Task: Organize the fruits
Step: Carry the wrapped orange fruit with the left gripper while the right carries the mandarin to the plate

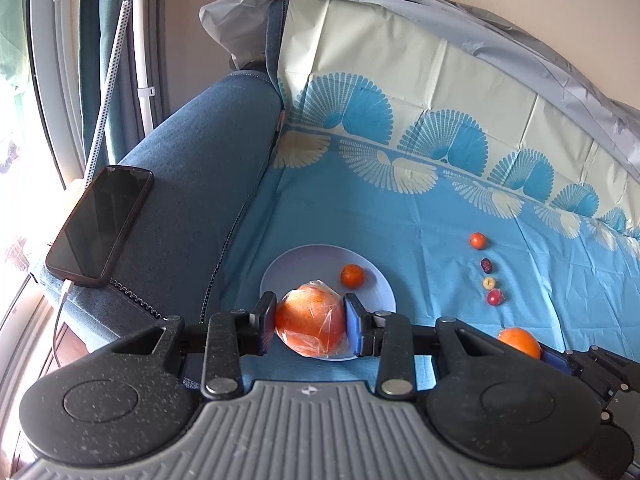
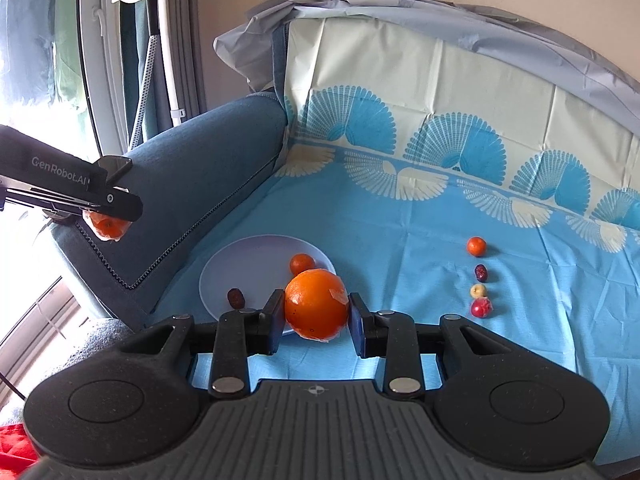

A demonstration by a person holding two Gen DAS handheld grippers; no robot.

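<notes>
My left gripper [image 1: 311, 322] is shut on a large orange wrapped in clear plastic [image 1: 310, 322], held above the near side of a pale plate [image 1: 304, 260]; it also shows in the right wrist view [image 2: 106, 226]. A small tangerine [image 1: 352, 275] lies on the plate. My right gripper [image 2: 316, 314] is shut on a second wrapped orange [image 2: 316, 304] near the plate's [image 2: 240, 264] right edge. A dark date [image 2: 235, 298] lies on the plate's near part.
On the blue patterned cloth to the right lie in a row a small tangerine [image 2: 476, 246], a dark date [image 2: 481, 273], a yellowish small fruit [image 2: 478, 291] and a wrapped red fruit [image 2: 481, 307]. A phone [image 1: 100, 224] rests on the blue sofa arm [image 1: 192, 184].
</notes>
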